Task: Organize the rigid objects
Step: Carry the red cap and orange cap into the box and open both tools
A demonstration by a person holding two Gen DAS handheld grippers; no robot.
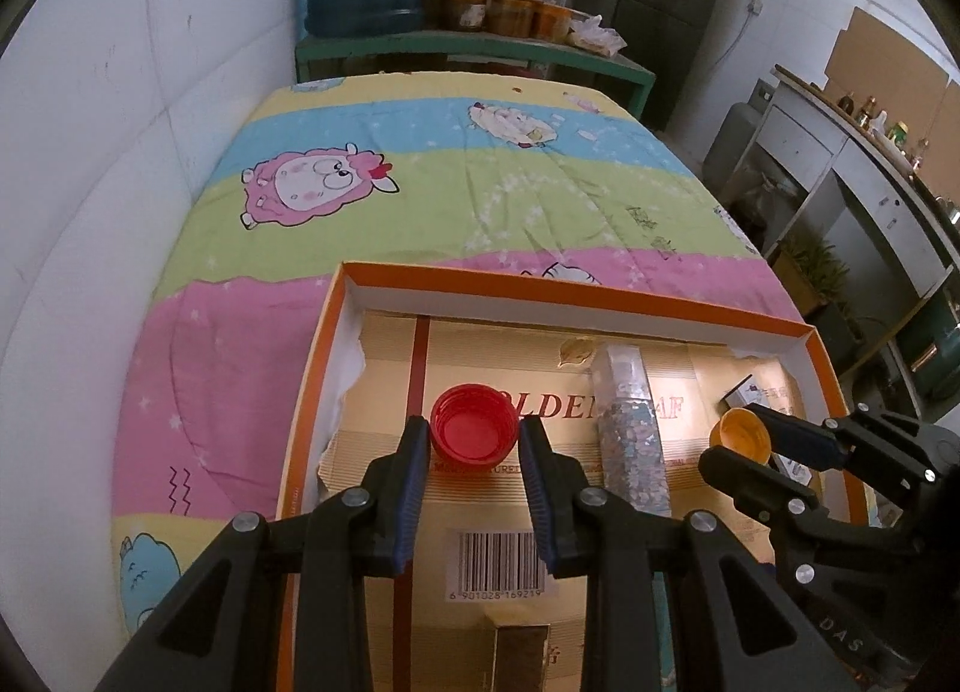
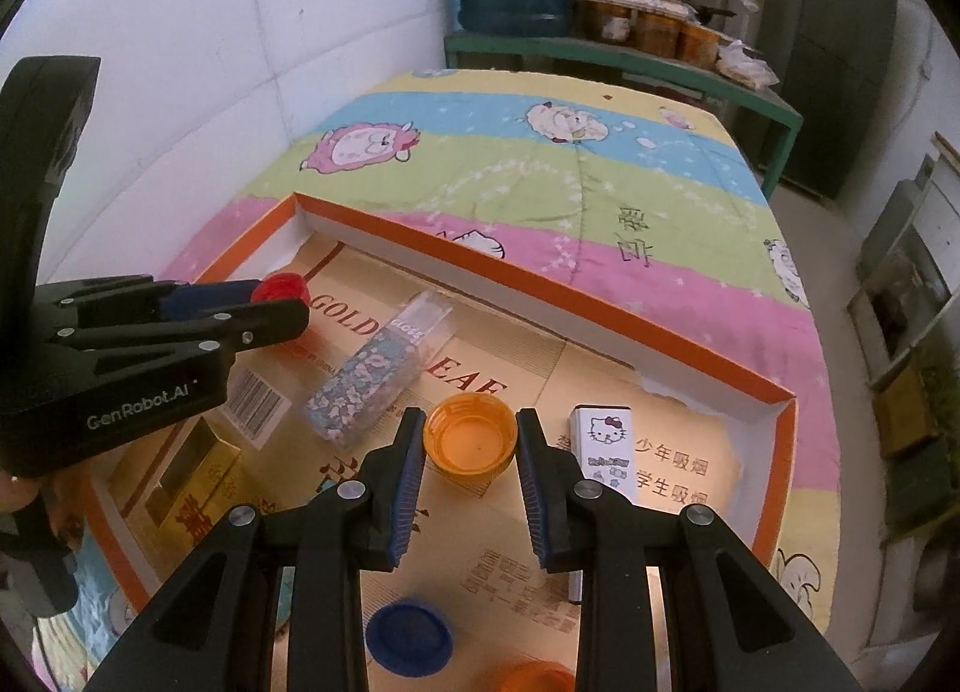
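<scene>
Left gripper [image 1: 474,433] and right gripper [image 2: 470,433], jaws clamped, side by side.

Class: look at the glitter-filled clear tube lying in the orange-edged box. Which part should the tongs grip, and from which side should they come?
Probably its narrow middle, across the width. The glitter tube lies flat on the cardboard of the box, long and slim, so the tongs would come from above with one finger on each long side. Both long sides look open; the orange cap and red cap sit apart from it.
</scene>
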